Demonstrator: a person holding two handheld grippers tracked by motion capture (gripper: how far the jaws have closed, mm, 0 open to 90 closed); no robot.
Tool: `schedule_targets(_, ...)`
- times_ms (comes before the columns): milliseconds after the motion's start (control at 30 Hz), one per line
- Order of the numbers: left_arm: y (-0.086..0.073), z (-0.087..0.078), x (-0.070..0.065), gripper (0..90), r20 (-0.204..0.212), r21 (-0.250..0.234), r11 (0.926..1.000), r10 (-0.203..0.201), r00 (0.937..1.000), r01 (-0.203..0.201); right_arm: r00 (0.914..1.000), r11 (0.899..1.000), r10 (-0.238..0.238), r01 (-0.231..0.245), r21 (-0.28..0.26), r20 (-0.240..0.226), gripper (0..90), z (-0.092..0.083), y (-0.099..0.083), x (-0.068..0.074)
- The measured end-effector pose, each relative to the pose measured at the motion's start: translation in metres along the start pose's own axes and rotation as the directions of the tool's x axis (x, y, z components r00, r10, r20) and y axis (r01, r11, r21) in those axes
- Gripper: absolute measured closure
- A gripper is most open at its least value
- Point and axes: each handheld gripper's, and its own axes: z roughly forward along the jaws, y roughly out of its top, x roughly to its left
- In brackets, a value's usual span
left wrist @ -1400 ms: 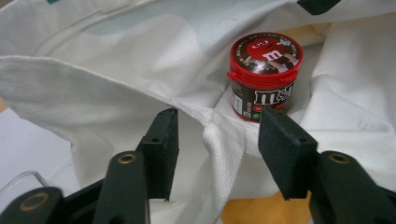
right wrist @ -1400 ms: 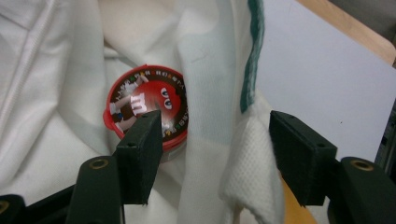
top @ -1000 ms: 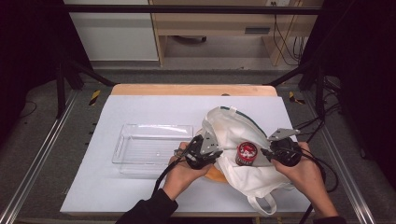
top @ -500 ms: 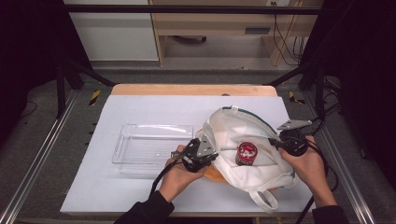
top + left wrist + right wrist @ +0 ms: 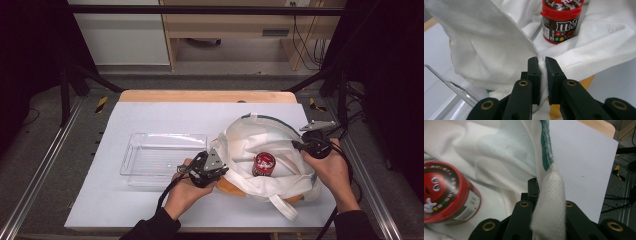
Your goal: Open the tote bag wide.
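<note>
The white cloth bag (image 5: 270,150), green-trimmed at its rim, is spread open on the table's right half, its edges clamped by the left gripper (image 5: 216,169) and right gripper (image 5: 301,145); a red-lidded candy jar (image 5: 263,164) stands inside, a clear tray (image 5: 150,157) just beside.

Right gripper (image 5: 296,145) moves outward toward table's right edge, dragging bag rim (image 5: 280,127) with it; bag mouth opens wider around candy jar (image 5: 263,164). Both grippers' jaws close onto fabric; left gripper (image 5: 223,171) pinches near rim.
</note>
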Motion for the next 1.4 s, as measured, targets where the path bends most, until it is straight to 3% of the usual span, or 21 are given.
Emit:
schedule_targets(467, -0.007, 0.003, -0.006, 83.4, -0.005, 0.024, 0.9996, 0.015, 0.9999, -0.014, 0.9989, 0.999, 0.046, -0.046, 0.028, -0.005, 86.2, 0.021, -0.016, -0.013)
schedule_targets(900, -0.01, 0.0, -0.007, 83.8, -0.007, 0.023, 0.9997, 0.012, 0.9999, -0.012, 0.9989, 0.999, 0.037, -0.038, 0.021, 0.029, 86.3, 0.015, -0.01, -0.021)
schedule_targets(1200, -0.015, 0.002, -0.009, 83.9, 0.001, 0.028, 0.9996, 0.011, 0.9999, -0.011, 0.997, 0.995, 0.074, -0.075, 0.06, 0.021, 86.2, 0.032, -0.022, -0.025)
schedule_targets(1400, -0.017, 0.002, -0.01, 84.0, -0.002, 0.028, 0.9995, 0.011, 0.9999, -0.011, 0.9971, 0.996, 0.073, -0.074, 0.05, 0.022, 86.2, 0.031, -0.024, -0.026)
